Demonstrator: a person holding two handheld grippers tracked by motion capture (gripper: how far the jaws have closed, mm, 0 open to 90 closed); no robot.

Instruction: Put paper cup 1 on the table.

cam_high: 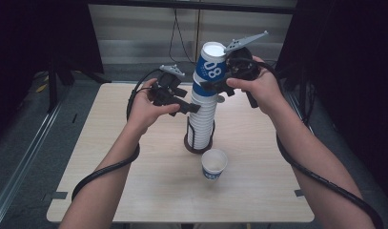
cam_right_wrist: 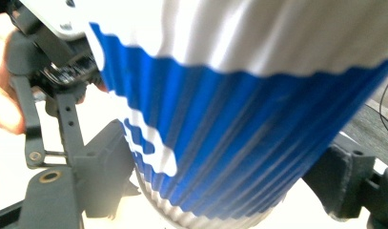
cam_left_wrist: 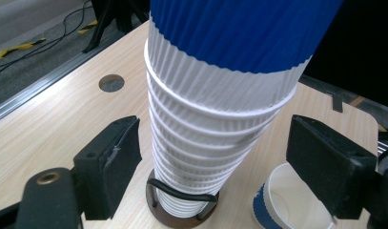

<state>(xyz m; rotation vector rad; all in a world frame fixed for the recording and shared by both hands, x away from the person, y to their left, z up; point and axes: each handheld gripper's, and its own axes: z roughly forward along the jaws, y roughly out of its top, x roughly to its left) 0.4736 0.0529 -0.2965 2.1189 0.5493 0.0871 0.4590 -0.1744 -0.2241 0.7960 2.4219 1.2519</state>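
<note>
A tall stack of ribbed white paper cups [cam_high: 201, 117] stands in a dark wire holder [cam_high: 197, 145] at the table's middle. Its top cup [cam_high: 209, 67] is blue and white with "08" on it. My right gripper [cam_high: 213, 87] is shut on that top cup [cam_right_wrist: 229, 133], a pad against each side. My left gripper [cam_high: 194, 108] is lower, at the stack's mid-height. Its jaws straddle the stack [cam_left_wrist: 201, 143] with a narrow gap showing on each side, so it is open. One loose cup [cam_high: 214, 164] stands upright just in front of the holder.
The wooden table [cam_high: 134, 181] has a round hole [cam_left_wrist: 111, 82] off to one side of the stack. A metal floor rail [cam_high: 25, 152] runs along the left. Tripod legs and cables lie on the floor behind the table.
</note>
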